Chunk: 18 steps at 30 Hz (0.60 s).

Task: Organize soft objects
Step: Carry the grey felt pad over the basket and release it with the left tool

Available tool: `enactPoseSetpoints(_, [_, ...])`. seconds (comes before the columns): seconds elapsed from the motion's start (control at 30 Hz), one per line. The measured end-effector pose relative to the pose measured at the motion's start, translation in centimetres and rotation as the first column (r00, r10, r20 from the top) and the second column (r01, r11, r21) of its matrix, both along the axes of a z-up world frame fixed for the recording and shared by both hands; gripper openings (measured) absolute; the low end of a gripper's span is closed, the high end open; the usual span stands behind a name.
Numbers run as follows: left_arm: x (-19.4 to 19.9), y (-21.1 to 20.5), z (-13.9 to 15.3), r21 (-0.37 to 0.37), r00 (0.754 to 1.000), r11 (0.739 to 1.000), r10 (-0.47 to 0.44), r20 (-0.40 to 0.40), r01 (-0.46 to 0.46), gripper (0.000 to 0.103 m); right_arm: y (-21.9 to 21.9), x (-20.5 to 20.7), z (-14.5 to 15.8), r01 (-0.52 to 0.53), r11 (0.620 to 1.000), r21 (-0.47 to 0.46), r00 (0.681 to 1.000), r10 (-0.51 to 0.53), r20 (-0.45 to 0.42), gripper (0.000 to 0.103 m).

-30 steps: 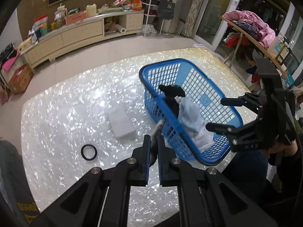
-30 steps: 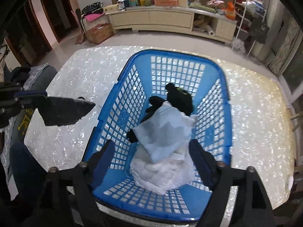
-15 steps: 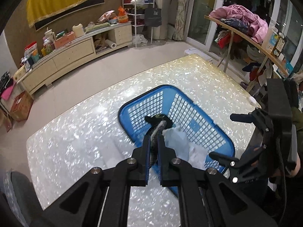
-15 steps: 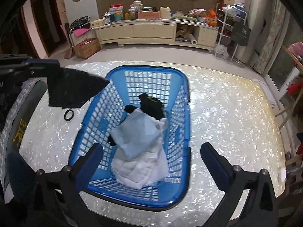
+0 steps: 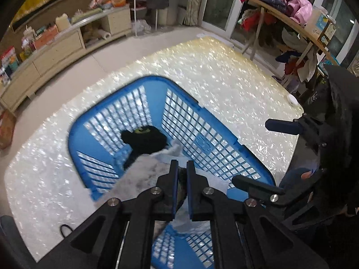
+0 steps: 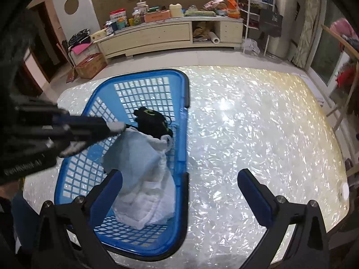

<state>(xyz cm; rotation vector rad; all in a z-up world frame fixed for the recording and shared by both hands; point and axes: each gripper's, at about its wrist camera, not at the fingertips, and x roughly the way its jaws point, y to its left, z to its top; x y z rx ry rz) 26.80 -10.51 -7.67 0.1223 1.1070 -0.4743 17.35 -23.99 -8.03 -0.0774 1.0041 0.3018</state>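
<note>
The left gripper's fingers (image 5: 174, 188) hide most of a grey cloth (image 5: 145, 172), blurred at its edge. A black ring (image 5: 65, 229) on the worktop (image 5: 224, 85) is half covered. The basket's (image 5: 224, 143) near end is cut off.

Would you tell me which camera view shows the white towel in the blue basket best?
The right wrist view shows it best: the white towel lies in plain sight inside the blue basket, under a pale blue cloth. In the left wrist view, the left gripper and the grey cloth it holds hide most of the towel.
</note>
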Motion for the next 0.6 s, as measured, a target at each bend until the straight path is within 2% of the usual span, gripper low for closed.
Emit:
enactPoseSetpoints(0.23, [0.8,-1.4,-2.8,-0.011,0.998,1.000,0.003,-0.059,-0.003,0.006,-0.7,-0.1,-1.1,0.028,0.999,0.029,0.999,-0.027,-0.040,0.103])
enactPoseSetpoints(0.53, [1.0,-2.2,-3.7,-0.002,0.998,1.000,0.008,-0.069,-0.009,0.007,-0.9,-0.3,-1.2,0.038,0.998,0.050,0.998,-0.036,-0.055,0.103])
enactPoseSetpoints(0.6, [0.9,-2.2,-3.7,0.015,0.998,1.000,0.016,-0.061,-0.015,0.024,-1.0,-0.2,-1.1,0.044,0.998,0.052,0.998,-0.041,-0.056,0.103])
